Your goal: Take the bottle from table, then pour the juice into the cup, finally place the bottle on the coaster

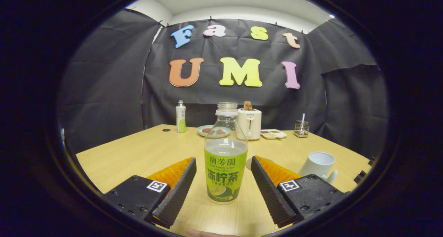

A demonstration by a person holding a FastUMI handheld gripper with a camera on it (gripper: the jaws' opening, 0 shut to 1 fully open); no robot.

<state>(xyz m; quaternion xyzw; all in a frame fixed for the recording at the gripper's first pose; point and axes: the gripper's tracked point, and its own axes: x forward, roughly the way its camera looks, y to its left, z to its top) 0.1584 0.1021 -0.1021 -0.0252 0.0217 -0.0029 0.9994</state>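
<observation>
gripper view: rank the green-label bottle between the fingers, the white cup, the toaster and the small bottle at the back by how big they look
1. Green-label bottle, upright between the open gripper's fingers; nearness inflates it.
2. White cup and toaster: look alike in size, and the toaster sits farther back, so no ranking.
3. Small bottle near the back wall, smallest.

I see a clear, uncapped bottle (225,154) with a bright green label and pale liquid on a light wood-grain table (138,154). Nearby: a white cup (318,164), a cream-white toaster (249,123), and a smaller white-and-green bottle (180,116).
</observation>
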